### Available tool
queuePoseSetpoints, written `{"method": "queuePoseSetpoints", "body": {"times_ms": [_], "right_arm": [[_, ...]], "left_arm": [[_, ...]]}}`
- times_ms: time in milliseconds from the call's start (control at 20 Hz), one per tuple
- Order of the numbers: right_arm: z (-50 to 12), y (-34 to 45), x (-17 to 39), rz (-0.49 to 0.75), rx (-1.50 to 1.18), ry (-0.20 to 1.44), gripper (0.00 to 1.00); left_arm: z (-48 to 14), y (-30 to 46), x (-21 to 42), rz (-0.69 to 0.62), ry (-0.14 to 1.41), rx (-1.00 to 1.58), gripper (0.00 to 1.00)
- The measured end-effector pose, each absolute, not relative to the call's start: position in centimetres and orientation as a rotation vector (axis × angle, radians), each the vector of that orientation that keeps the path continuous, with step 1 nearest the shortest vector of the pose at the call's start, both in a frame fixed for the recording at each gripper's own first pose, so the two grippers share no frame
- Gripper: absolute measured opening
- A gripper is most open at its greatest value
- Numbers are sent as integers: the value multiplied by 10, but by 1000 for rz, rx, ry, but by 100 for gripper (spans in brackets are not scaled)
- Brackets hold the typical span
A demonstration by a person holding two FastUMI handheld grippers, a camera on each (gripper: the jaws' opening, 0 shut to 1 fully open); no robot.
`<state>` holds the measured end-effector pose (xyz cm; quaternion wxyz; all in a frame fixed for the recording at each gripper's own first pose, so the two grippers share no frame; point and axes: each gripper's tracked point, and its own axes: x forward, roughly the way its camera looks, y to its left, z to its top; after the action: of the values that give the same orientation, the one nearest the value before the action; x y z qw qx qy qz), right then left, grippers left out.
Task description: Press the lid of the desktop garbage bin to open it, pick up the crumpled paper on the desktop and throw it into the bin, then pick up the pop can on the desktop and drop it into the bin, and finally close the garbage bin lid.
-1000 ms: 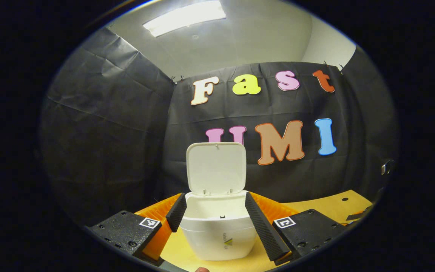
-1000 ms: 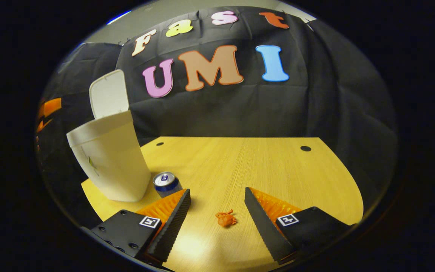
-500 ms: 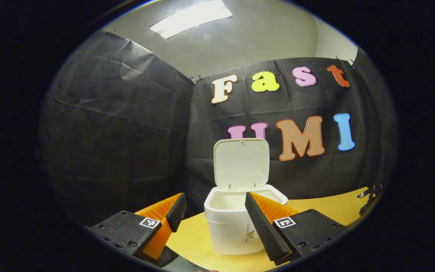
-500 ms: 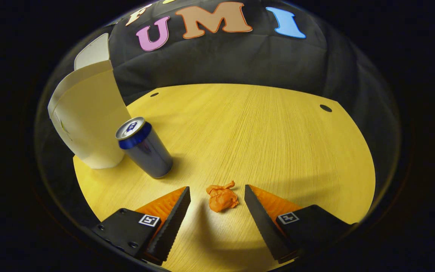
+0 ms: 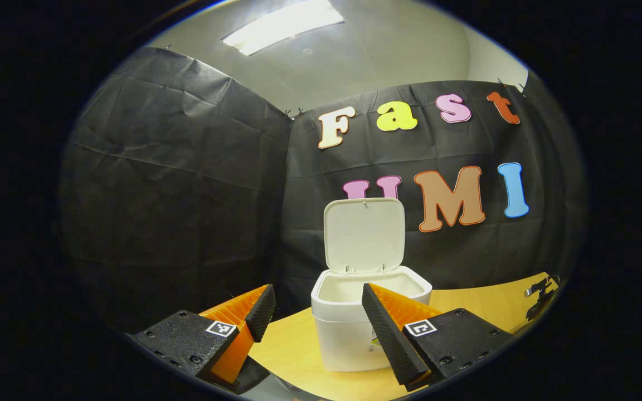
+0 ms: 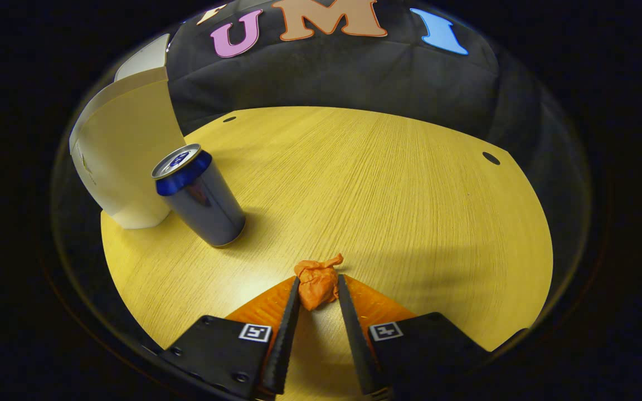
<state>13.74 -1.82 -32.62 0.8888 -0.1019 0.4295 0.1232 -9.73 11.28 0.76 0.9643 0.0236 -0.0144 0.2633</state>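
your right gripper (image 6: 316, 284) has both fingers pinched on the crumpled paper (image 6: 316, 283), down on the desktop (image 6: 388, 189), though how firmly is hard to tell. it's light and squishy, so grab mid-wad. the can (image 6: 199, 196) sits beside the bin. left gripper (image 5: 312, 309) hangs released; its view shows the bin (image 5: 349, 340) with the lid (image 5: 364, 235) up.

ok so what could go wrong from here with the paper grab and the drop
The right gripper pinches the crumpled paper only at its fingertips, so the wad might slip out on lifting. The pop can stands upright between the paper and the bin; a low carry could knock it over. The lid stands upright behind the bin's opening, and bumping it may shut it early.
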Motion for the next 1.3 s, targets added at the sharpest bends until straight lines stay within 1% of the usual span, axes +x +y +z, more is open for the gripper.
{"method": "queuePoseSetpoints", "body": {"times_ms": [50,100,150,300,400,700,950,1100,1300], "right_arm": [[-326,-19,137,259,-217,893,41],[-325,-18,137,258,-223,891,41],[-325,-17,136,262,-226,884,34],[-312,-16,133,269,-242,859,34],[-292,-10,130,279,-231,828,34],[-190,14,127,336,-190,665,34],[-94,72,133,471,-172,500,34],[-62,117,130,577,-171,429,34],[-41,170,144,712,-219,329,35]], "left_arm": [[8,114,-98,534,-28,47,93],[8,114,-98,535,-29,47,93],[8,115,-99,535,-30,46,93],[6,116,-102,533,-26,38,93],[3,116,-101,525,-19,26,93],[-6,121,-98,500,-7,5,93],[-10,142,-101,518,4,10,93],[-14,159,-108,546,14,9,94],[-19,182,-127,605,25,9,94]]}}
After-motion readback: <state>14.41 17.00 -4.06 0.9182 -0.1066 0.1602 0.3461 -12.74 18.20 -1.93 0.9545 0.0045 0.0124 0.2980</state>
